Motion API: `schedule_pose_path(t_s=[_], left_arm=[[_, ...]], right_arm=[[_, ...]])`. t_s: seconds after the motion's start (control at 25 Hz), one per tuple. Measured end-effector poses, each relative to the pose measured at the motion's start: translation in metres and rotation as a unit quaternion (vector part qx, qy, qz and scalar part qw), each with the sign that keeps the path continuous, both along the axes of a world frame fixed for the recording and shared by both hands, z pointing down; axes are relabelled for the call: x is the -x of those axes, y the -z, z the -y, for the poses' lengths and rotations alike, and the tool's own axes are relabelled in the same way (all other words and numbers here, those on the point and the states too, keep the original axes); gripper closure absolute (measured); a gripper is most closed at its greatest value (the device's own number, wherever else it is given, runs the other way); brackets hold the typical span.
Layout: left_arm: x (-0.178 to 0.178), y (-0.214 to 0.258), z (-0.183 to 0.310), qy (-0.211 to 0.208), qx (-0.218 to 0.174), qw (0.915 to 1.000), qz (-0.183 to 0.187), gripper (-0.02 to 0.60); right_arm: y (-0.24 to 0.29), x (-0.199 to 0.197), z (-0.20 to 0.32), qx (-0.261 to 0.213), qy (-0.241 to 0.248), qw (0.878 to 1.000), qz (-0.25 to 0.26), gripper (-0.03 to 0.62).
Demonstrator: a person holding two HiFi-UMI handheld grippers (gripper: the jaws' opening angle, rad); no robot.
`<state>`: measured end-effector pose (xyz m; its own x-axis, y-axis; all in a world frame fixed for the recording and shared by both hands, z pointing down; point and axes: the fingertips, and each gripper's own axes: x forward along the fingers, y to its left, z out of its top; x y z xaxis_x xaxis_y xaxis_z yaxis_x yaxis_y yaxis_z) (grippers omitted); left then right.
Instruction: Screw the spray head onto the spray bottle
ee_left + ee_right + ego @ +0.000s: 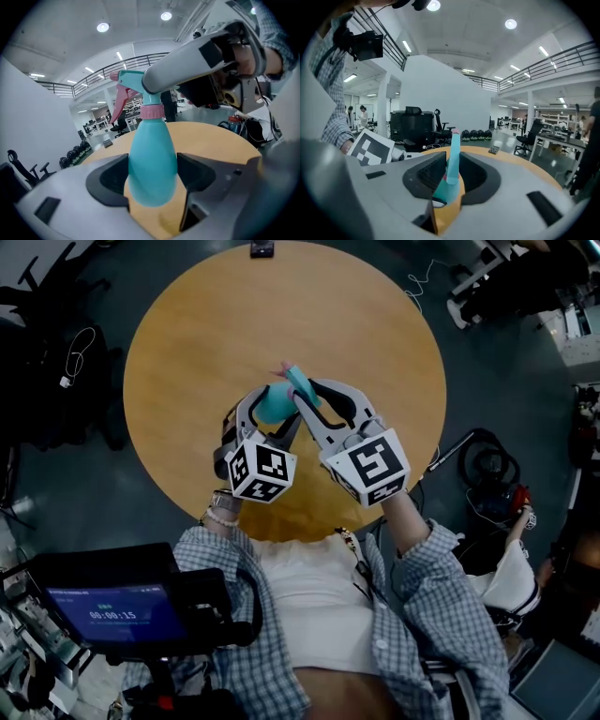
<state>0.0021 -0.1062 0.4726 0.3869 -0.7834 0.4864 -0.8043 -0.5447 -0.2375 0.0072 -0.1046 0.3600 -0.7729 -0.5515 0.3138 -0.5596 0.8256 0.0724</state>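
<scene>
Spray bottle point(273, 405), teal, was held above the middle of the round wooden table point(206, 324), clear of the top. Left gripper point(269, 416) was clamped on the bottle's belly, one pad on each flank. Spray head point(302, 383), teal with a pink trigger, sat on the neck, a pink collar point(152, 111) at the join. Right gripper point(307, 397) was closed on the head, which stood upright between its pads in the right gripper view.

Table top: tan, plain, with one small dark object point(262, 248) at its top edge. Floor point(94, 493) was dark grey. A lit screen point(117, 613) sat at lower left of the head view.

Room in the gripper views: tall white hall, ceiling lights, a railed mezzanine point(548, 63) at upper right, office chairs point(440, 129) and desks behind the table.
</scene>
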Motion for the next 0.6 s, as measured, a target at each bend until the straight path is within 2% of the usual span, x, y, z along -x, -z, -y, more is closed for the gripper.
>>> schedule_pose_path(t_s=[0.08, 0.16, 0.28, 0.32, 0.44, 0.6], left_arm=[[-0.002, -0.001, 0.000, -0.001, 0.002, 1.0000, -0.003, 0.245], [-0.004, -0.001, -0.002, -0.011, 0.005, 0.9998, -0.016, 0.245], [-0.007, 0.001, -0.005, -0.039, 0.005, 0.9988, -0.030, 0.245], [-0.007, 0.002, -0.006, -0.049, 0.005, 0.9983, -0.031, 0.245], [-0.007, 0.004, -0.010, -0.073, 0.006, 0.9966, -0.040, 0.245], [-0.011, 0.012, -0.020, -0.115, 0.008, 0.9907, -0.072, 0.245]], right_arm=[[0.000, 0.001, -0.001, 0.002, -0.004, 1.000, 0.005, 0.516], [0.001, 0.006, -0.008, 0.002, 0.026, 1.000, 0.010, 0.506], [0.004, 0.010, -0.022, 0.008, 0.091, 0.996, 0.016, 0.382], [0.006, 0.009, -0.026, 0.007, 0.108, 0.994, 0.017, 0.368], [0.018, 0.000, -0.031, 0.005, 0.136, 0.990, 0.028, 0.359], [0.026, -0.018, -0.033, 0.010, 0.179, 0.982, 0.053, 0.361]])
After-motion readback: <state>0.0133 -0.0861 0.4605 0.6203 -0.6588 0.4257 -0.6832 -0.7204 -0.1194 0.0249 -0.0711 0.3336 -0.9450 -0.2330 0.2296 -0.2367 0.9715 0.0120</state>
